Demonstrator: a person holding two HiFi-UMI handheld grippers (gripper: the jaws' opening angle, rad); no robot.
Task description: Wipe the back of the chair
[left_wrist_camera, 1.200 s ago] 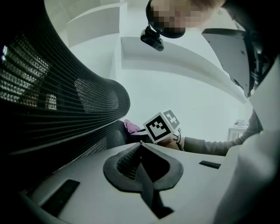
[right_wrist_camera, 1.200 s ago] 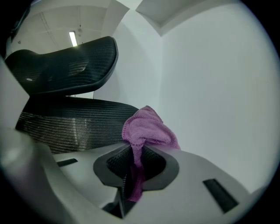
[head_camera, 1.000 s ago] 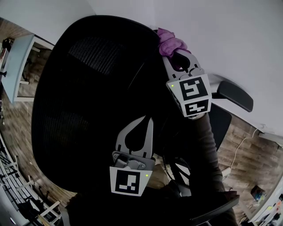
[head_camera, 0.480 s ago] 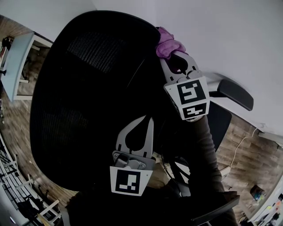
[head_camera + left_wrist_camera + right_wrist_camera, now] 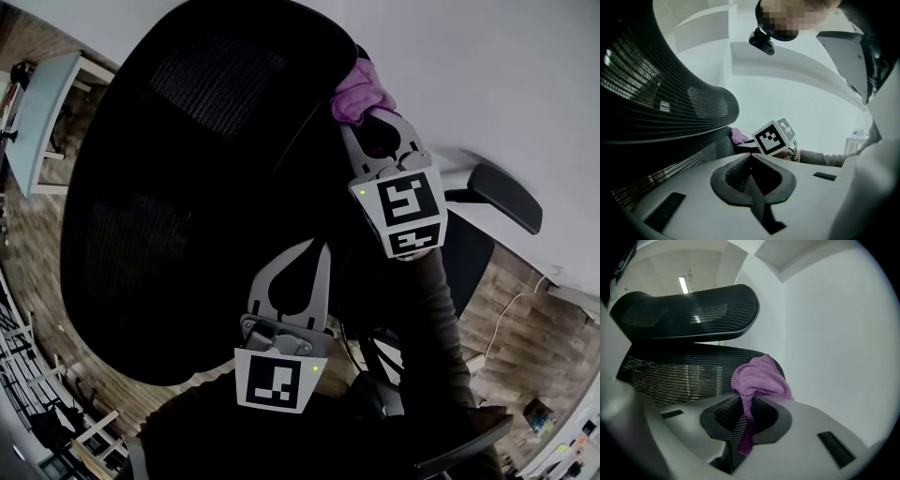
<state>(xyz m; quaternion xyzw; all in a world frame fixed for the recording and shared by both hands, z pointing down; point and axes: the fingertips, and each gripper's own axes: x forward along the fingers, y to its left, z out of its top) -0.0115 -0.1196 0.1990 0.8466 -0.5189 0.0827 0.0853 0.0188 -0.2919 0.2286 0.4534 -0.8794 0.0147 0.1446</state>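
Chair back [image 5: 178, 197]: black mesh. It fills the left and centre of the head view, and its rear face is turned to the person.
Left hand-held gripper [image 5: 317, 253]: lower centre of the frame. Its jaws are pressed together with nothing between them, and its tips lie close to the mesh. Contact cannot be confirmed.
Purple cloth [image 5: 356, 91]: upper centre-right of the frame, bunched against the right rim of the chair back.
Right hand-held gripper [image 5: 367, 117]: just below the cloth, jaws pinching a fold of it. A tail of cloth hangs down between the jaws.
Step in hand, assessed: wiping the upper right edge of the back.
Recommended method: press the bunched part flat to the mesh and draw long overlapping strokes leftward and down. Only a small wad meets the surface, so coverage per stroke looks narrow. The left hand-held gripper could brace the back against swivelling.
Risk: the cloth is held by a thin fold and may drag out of the pinch on the rough mesh.
Desk [image 5: 47, 117]: pale top at the upper left, well apart from the work.
Headrest [image 5: 689, 310]: above the back in the right gripper view. It limits upward strokes.
Wall [image 5: 487, 84]: white, upper right, behind the cloth. Room to swing there looks limited.
Armrest [image 5: 506, 195]: right of the marker cube, and it could catch the sleeve on lower strokes.
Cable [image 5: 514, 305]: on the wooden floor at the lower right, clear of the chair back.
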